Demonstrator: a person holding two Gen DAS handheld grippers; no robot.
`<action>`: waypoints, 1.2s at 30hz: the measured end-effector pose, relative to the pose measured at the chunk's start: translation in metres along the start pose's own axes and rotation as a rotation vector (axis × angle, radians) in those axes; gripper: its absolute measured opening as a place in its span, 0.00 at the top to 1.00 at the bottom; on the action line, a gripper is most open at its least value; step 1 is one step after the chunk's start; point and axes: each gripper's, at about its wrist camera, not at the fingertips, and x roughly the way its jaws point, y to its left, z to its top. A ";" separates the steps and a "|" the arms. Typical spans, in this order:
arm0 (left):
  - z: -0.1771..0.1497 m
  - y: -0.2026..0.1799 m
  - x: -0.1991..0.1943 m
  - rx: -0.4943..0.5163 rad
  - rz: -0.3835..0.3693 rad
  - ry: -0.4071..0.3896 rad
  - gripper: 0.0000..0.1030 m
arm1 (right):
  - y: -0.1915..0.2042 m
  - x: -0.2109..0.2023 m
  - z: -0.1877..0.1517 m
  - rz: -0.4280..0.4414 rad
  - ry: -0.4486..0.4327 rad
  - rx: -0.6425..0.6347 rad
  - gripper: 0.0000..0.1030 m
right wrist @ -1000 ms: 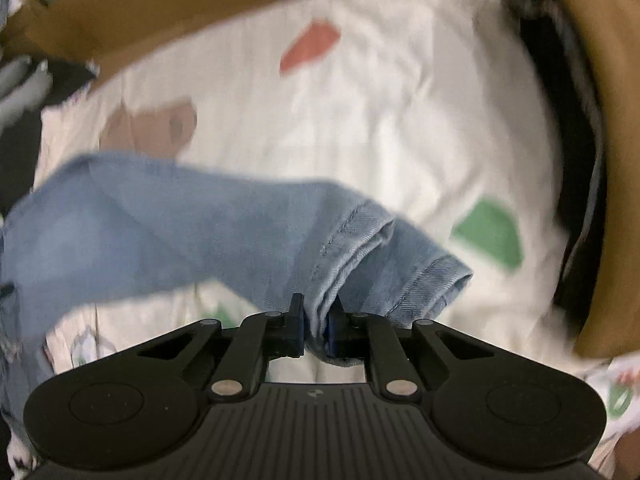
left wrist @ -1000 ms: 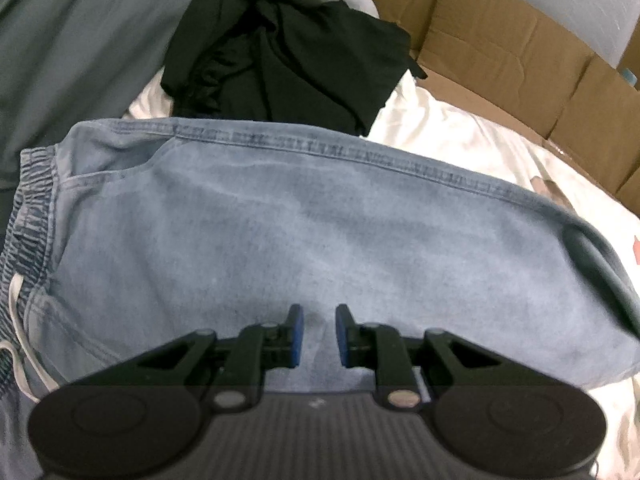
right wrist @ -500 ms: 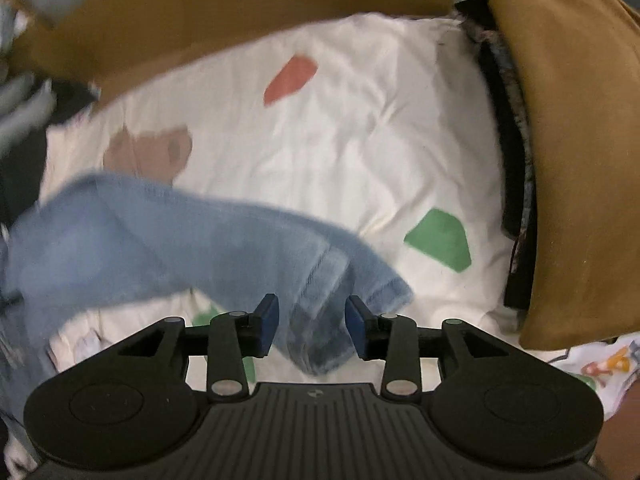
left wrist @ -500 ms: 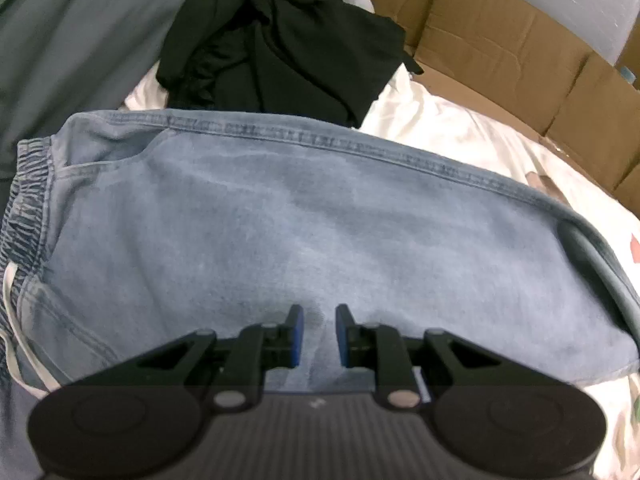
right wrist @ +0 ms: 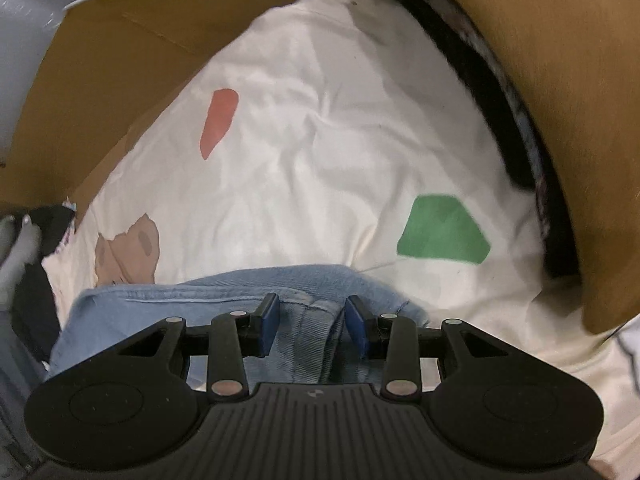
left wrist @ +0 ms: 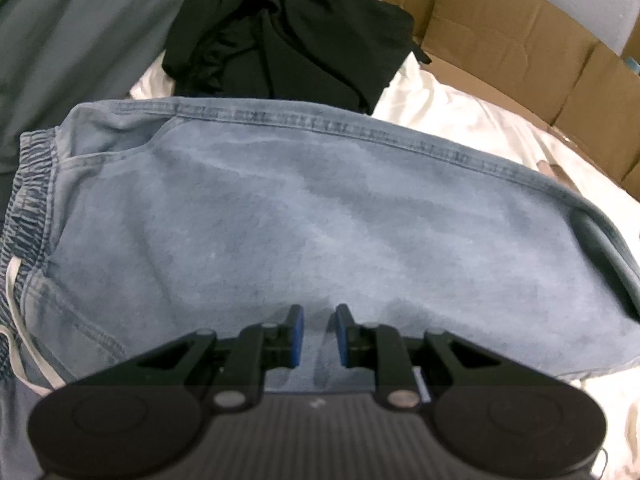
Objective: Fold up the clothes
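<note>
Light blue jeans (left wrist: 320,216) lie spread across the white sheet in the left wrist view, elastic waistband and white drawstring at the left. My left gripper (left wrist: 319,334) sits at their near edge, its jaws a narrow gap apart with denim pinched between the pads. In the right wrist view the leg hem of the jeans (right wrist: 256,280) lies bunched on the patterned sheet. My right gripper (right wrist: 311,322) stands open over that hem, the fabric lying loose between and under the fingers.
A heap of black clothing (left wrist: 288,36) lies beyond the jeans, with grey fabric (left wrist: 68,40) at the left. Cardboard walls (left wrist: 520,52) edge the bed. On the right, a mustard garment (right wrist: 580,100) tops a folded stack. The sheet (right wrist: 320,152) has coloured patches.
My right gripper let go of the jeans hem and opened; the hem dropped onto the sheet. The left gripper kept its grip and barely shifted.
</note>
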 end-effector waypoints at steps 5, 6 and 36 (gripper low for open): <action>-0.002 0.002 0.000 0.002 -0.006 0.008 0.82 | -0.007 0.016 -0.009 0.009 0.041 0.061 0.58; -0.003 0.003 0.000 0.003 -0.007 0.009 0.82 | -0.008 0.017 -0.009 0.011 0.041 0.066 0.63; 0.040 0.013 0.025 -0.081 -0.030 -0.096 0.82 | 0.151 -0.008 0.088 -0.340 -0.282 -0.731 0.83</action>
